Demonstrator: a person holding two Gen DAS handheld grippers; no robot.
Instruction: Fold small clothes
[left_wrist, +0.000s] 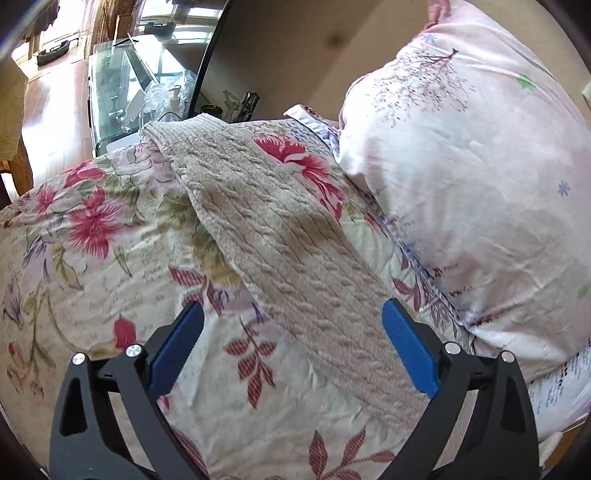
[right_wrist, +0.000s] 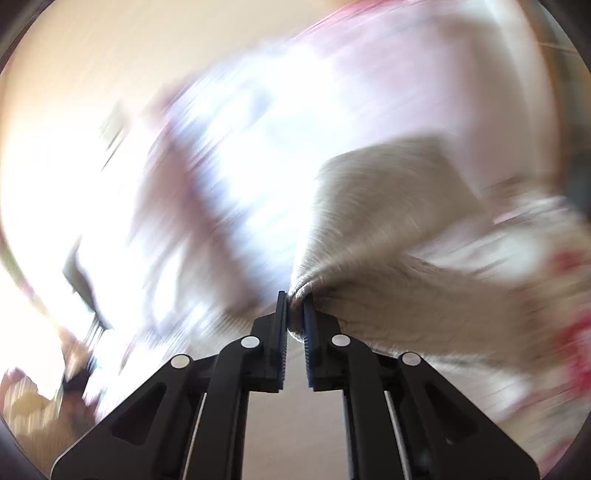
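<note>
A beige ribbed knit garment lies in a long strip across the floral bedspread, running from the far edge toward me. My left gripper is open, its blue pads either side of the strip's near part, just above it. In the right wrist view, my right gripper is shut on a bunched edge of the same beige garment, which fans out to the right. That view is heavily motion-blurred.
A large pale pink quilt is heaped on the right of the bed. Beyond the bed's far edge stands a glass cabinet with bottles and clutter, and a wooden floor at left.
</note>
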